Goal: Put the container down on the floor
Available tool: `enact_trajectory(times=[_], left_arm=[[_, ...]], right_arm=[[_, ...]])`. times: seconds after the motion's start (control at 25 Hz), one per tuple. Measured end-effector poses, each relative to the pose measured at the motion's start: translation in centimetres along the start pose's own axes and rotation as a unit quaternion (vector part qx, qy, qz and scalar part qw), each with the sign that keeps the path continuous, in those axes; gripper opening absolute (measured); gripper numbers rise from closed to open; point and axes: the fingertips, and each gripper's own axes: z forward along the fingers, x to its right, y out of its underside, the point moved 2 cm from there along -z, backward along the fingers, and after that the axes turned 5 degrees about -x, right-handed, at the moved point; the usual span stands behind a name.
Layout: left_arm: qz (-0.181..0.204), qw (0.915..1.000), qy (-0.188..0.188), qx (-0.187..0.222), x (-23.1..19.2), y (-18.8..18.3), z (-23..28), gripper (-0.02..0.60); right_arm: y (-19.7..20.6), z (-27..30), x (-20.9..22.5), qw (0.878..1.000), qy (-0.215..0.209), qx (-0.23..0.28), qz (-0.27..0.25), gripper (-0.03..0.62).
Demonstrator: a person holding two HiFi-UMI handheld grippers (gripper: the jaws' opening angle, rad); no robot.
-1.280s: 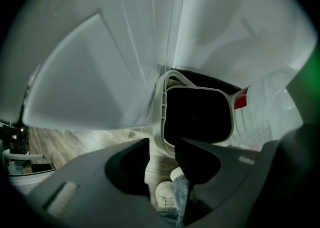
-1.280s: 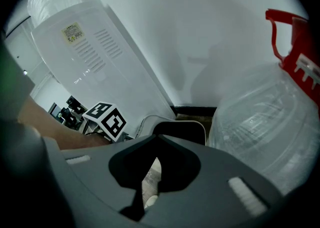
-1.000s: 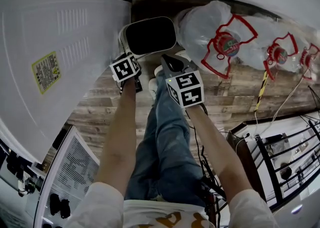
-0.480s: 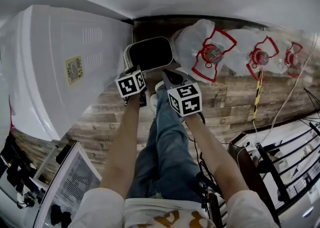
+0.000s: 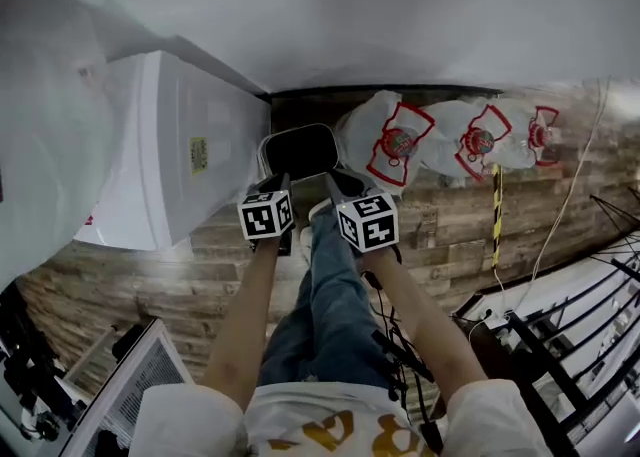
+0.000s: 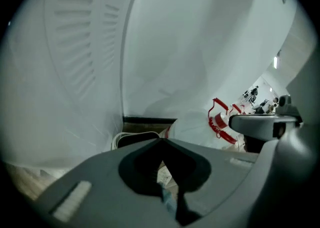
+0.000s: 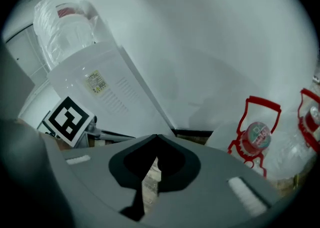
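Note:
The container [image 5: 300,150], a white bin with a dark inside, stands on the wooden floor [image 5: 200,265] against the wall, beside a white water dispenser [image 5: 170,165]. In the head view both grippers hang above its near rim, the left gripper [image 5: 284,185] at its left corner and the right gripper [image 5: 333,185] at its right corner. Each is shut with nothing between its jaws. In the left gripper view the left gripper [image 6: 161,141] has the container [image 6: 131,139] beyond and below it. The right gripper [image 7: 156,136] points at the wall's foot.
Three large clear water jugs with red handles [image 5: 395,145] [image 5: 480,140] [image 5: 540,130] lie along the wall to the right of the container. The person's legs and shoes [image 5: 322,210] are below the grippers. Cables and black racks [image 5: 560,325] fill the lower right.
The view has risen and drawn back from the floor. Both grippers look higher above the container, which stays in place by the dispenser.

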Motion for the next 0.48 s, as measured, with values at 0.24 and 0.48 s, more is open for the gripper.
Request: enact_trajectory(times=[0.24,0.48], left_arm=[[0.009,0.9991,0.016,0.039,2.0,-2.6,-6.8,0.0],[0.009,0.9961,0.034,0.081,4.3,-5.0,-12.5,0.0]], right_arm=[[-2.7,-4.8,-2.7,0.999,0.008,0.007,-0.04,0.026],[-6.1,-8.8,-5.3,0.998,0.009,0.033,-0.058,0.026]])
